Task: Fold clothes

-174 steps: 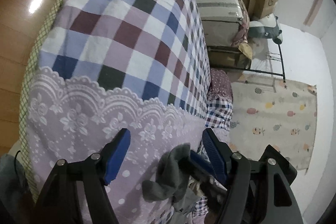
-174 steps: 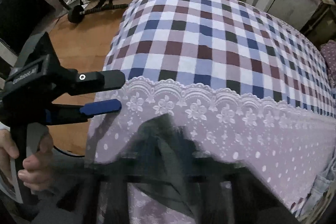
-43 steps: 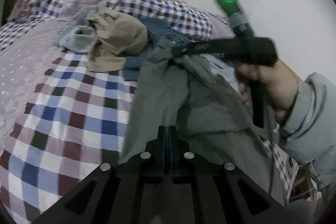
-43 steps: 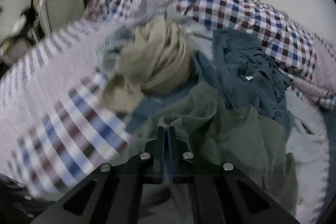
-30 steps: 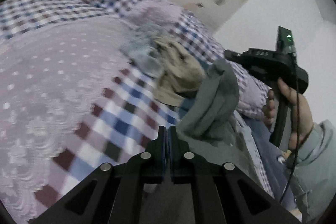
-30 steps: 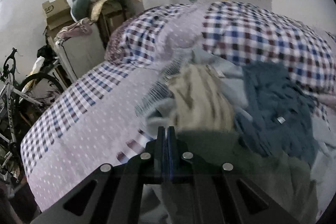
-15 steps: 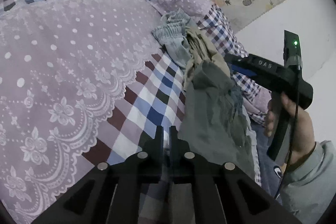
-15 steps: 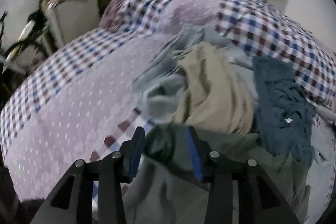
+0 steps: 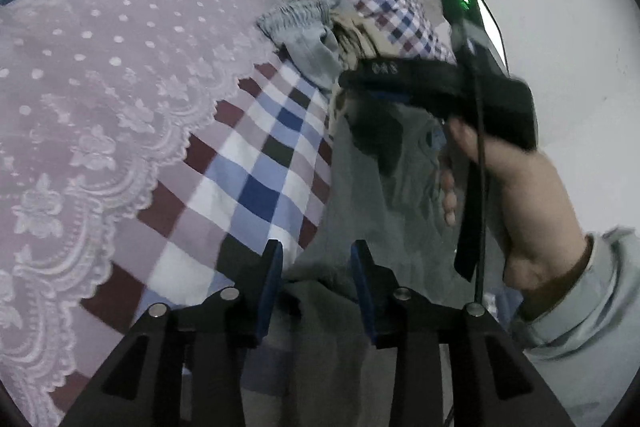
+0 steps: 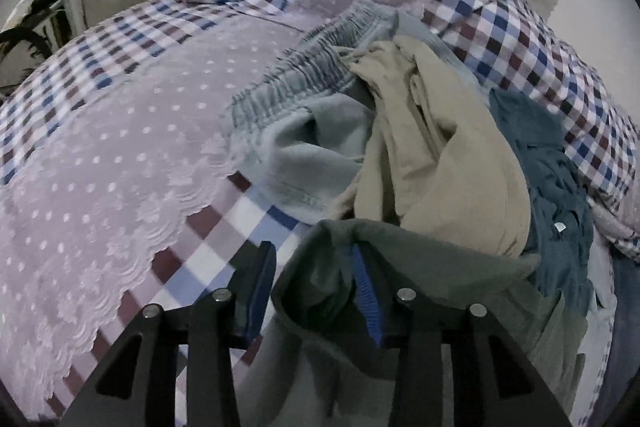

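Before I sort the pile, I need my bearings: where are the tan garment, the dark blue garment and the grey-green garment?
tan garment (image 10: 448, 167), right wrist view, on its broad folded middle.
dark blue garment (image 10: 556, 183), right wrist view, on its crumpled centre.
grey-green garment (image 10: 432, 259), right wrist view, on its upper fold.

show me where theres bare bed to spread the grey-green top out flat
Free: the checked bedspread between the lace edge and the grey-green top, and the dotted lilac cover beyond. Crowded: the far right, where the beige garment, pale grey waistband piece and blue garment are heaped.
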The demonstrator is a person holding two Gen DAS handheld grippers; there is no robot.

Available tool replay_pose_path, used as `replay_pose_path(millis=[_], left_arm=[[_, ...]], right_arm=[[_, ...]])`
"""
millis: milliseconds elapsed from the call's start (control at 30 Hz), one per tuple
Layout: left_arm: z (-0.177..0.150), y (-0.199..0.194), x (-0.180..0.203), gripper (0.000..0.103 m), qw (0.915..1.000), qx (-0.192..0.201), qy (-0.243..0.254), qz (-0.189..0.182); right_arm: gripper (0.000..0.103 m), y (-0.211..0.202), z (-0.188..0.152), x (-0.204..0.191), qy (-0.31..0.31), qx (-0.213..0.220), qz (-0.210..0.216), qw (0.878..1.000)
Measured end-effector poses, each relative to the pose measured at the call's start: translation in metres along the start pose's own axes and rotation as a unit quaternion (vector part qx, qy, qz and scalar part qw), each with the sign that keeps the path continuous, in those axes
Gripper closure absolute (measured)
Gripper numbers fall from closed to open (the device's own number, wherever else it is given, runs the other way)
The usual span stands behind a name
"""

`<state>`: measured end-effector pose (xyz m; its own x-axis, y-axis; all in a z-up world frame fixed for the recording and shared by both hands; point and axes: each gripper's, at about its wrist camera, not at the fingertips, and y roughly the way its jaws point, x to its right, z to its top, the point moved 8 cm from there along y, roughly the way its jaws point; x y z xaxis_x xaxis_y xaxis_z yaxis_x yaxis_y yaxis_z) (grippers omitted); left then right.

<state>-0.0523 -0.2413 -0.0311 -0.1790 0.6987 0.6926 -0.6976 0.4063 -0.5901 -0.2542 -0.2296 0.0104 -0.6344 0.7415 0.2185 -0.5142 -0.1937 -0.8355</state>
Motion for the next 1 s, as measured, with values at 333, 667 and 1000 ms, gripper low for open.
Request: replay_pose_path(millis=[333,667,1000], left_arm=[[0.009,-0.015,-0.008,0.102,0.9986,0.047,-0.023,0.005],[0.016,-0.037,-0.058,0.103,0.9910,0.074,-0.106,0.036],[0.023,-0.041,-0.045,0.102,0.9931,0.073,-0.083,0.039]], right_arm=[[0.103,-0.027,0.023,-0.004,-0.025,0.054,0.019,0.998],[0.103,-0.014,0.051,-0.035,-0.039,0.070,0.024,0.997],[0.060,-0.040,0.034,-0.010,0.011,0.082,0.015,0.996]])
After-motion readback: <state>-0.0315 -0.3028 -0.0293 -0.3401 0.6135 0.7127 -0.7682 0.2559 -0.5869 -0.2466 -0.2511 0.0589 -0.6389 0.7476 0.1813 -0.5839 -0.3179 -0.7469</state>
